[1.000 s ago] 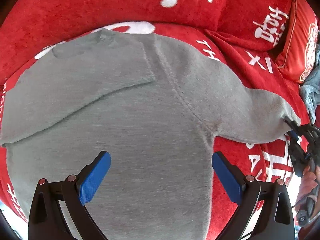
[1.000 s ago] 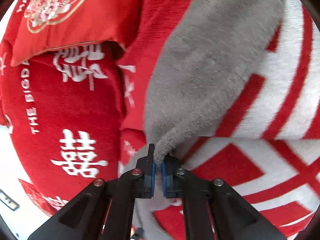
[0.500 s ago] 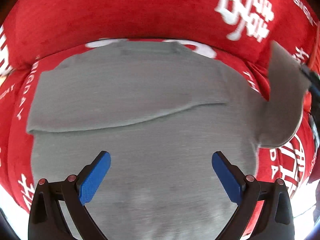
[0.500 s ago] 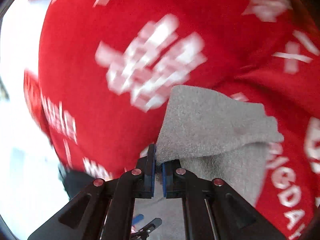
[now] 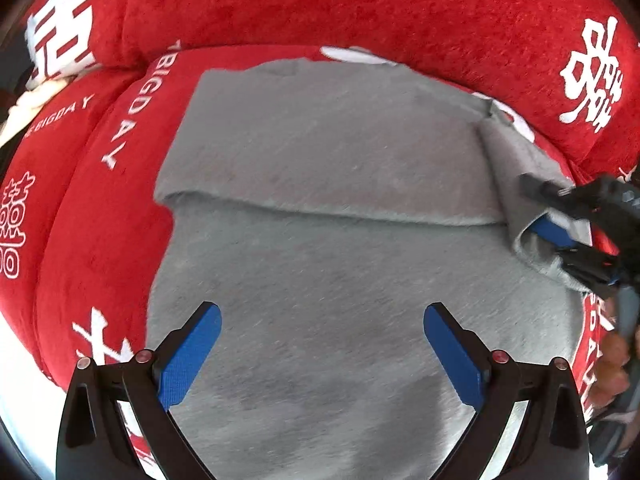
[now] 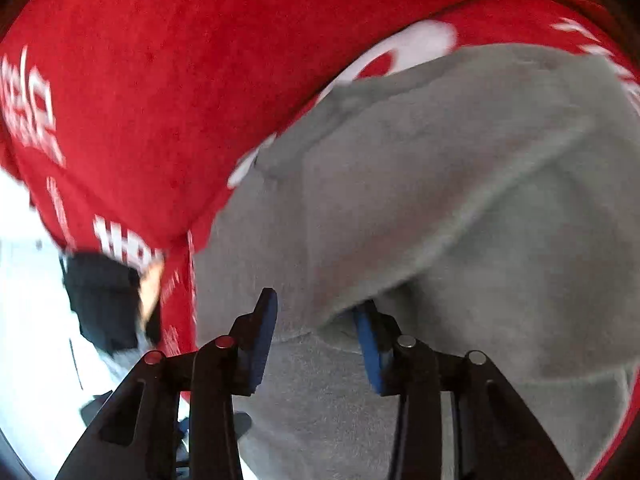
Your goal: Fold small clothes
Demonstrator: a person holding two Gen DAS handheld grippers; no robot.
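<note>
The grey sweater (image 5: 340, 240) is spread flat on a red sofa cover (image 5: 280, 4) with white lettering, collar end toward the backrest. One sleeve is folded across the chest, making a long crease. The other sleeve (image 5: 516, 168) is flopped in over the body at the right edge. The right tongs (image 6: 316, 340) sit at that sleeve's cuff with their blue pads parted, fabric loose between them, one pad partly tucked under the cloth. The left tongs (image 5: 322, 352) hover over the sweater's lower half, spread wide, gripping nothing.
</note>
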